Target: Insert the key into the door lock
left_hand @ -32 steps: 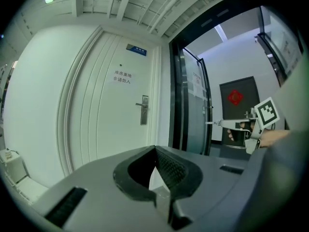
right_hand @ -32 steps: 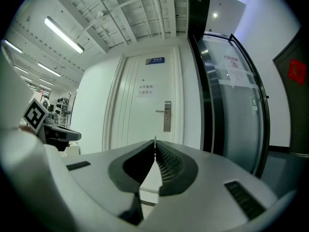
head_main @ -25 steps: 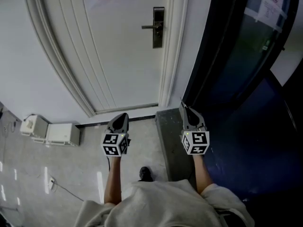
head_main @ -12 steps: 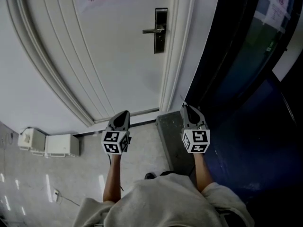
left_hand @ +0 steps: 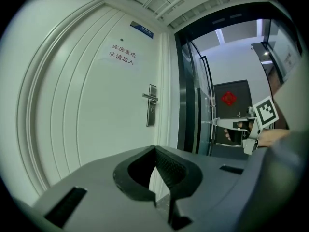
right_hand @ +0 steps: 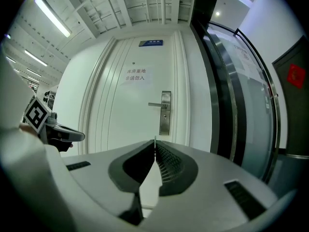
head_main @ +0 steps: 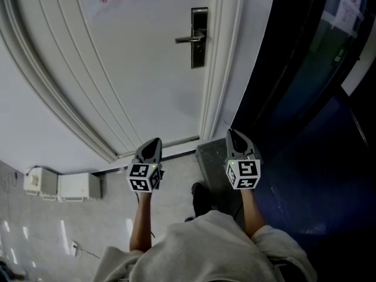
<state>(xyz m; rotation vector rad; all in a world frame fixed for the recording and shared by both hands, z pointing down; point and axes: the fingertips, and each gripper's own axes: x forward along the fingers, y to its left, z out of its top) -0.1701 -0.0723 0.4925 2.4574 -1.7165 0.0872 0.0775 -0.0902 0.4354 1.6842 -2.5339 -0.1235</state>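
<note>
The approach to the door (head_main: 147,69) is judged to be under way. Nothing has yet been brought to the lock (head_main: 198,37), which stands well apart from both tongs, near the door's right edge, with its handle (head_main: 188,38) pointing left.

The right tongs (head_main: 232,133) are held closed. In the right gripper view what is taken to be the key (right_hand: 155,139) is seen at their very tip, as a thin metal sliver standing out past the pads. It is presumably clamped by its head so that the blade is left free to enter the lock. The tongs are aimed at the lock plate, probably so that the blade can be lined up early.

A small dark spot (right_hand: 164,115) below the handle is probably the keyhole, though it is too small to be sure.

The left tongs (left_hand: 155,148) are closed too, with nothing between them. They are carried beside the right ones and pointed at the door panel, seemingly to be kept out of the way.

For the next move, the right tongs would need to be raised and carried forward to the lock, with the blade matched to the slot. A thin key held at the tips could be twisted in the grip if the plate is struck.
</note>
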